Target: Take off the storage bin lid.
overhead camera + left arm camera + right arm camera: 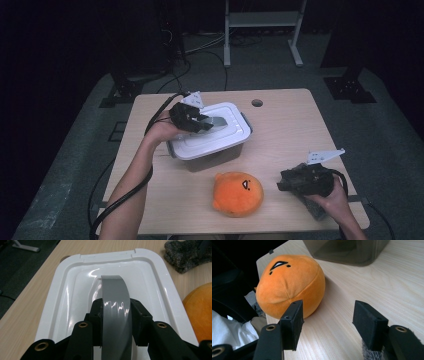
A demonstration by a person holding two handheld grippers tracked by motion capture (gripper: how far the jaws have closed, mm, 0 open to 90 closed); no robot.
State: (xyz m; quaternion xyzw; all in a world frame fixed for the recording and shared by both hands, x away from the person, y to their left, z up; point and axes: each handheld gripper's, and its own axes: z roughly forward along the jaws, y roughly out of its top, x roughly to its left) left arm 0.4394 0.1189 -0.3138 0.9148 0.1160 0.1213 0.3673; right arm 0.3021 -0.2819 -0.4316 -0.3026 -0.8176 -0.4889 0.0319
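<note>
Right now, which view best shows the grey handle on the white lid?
The left gripper view: the grey handle runs up the frame with the left gripper clamped on it. The high view shows it small on the lid. The right gripper view offers the box's dark wall.

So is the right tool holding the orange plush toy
No, the right tool has its jaws apart over bare table, with the orange plush toy lying beyond them, untouched.
</note>
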